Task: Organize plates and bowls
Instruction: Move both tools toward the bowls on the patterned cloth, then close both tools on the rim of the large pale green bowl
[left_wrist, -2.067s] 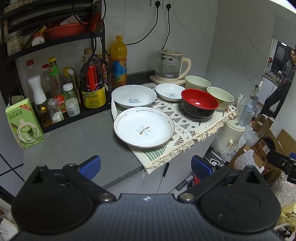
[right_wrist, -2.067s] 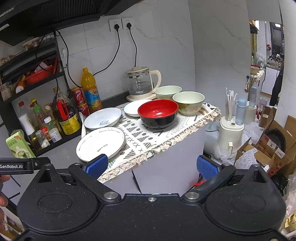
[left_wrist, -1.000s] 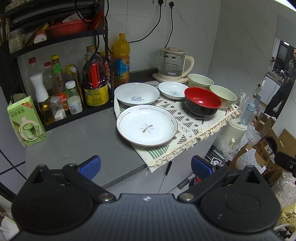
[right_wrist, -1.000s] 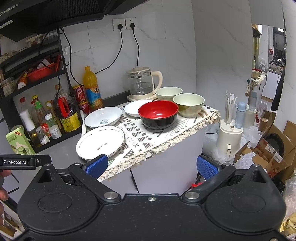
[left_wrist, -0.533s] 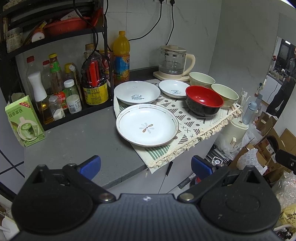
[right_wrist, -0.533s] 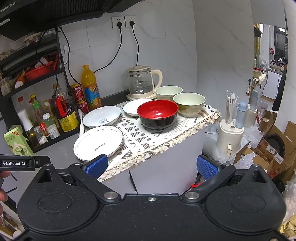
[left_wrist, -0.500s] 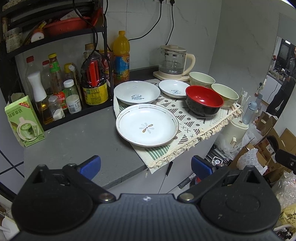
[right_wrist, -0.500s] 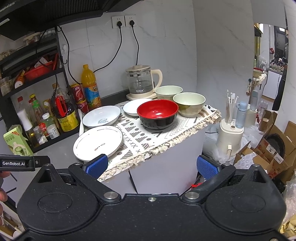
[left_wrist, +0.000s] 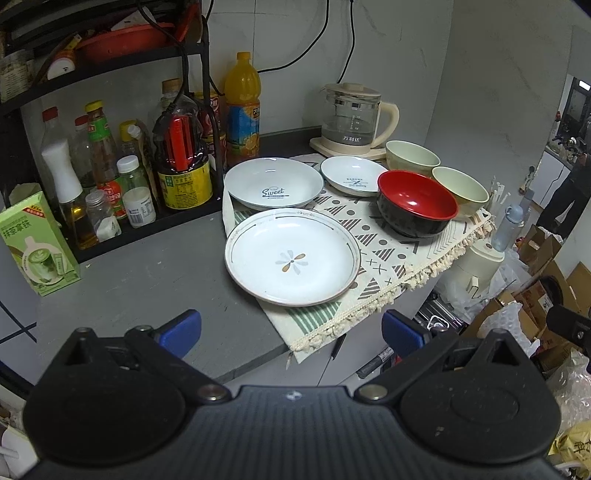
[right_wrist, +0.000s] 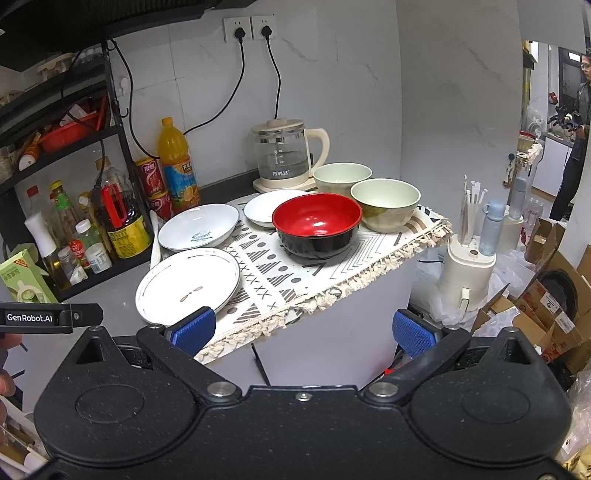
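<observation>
Both your left gripper (left_wrist: 291, 330) and your right gripper (right_wrist: 303, 332) hang spread wide and empty, short of the counter, with the flower plate (left_wrist: 292, 255) straight ahead of the left one, the Sweet plate (left_wrist: 273, 183) and small plate (left_wrist: 354, 175) beyond it, and the red bowl (right_wrist: 317, 224) ahead of the right one with two cream bowls (right_wrist: 385, 204) past it. The fringed cloth (right_wrist: 325, 273) under them overhangs the counter edge, so if you snag it or drag a dish rather than lift it, you likely pull the whole set toward you and off. Reaching past the red bowl, your right gripper could knock the glass kettle (right_wrist: 282, 155) just behind the bowls.
</observation>
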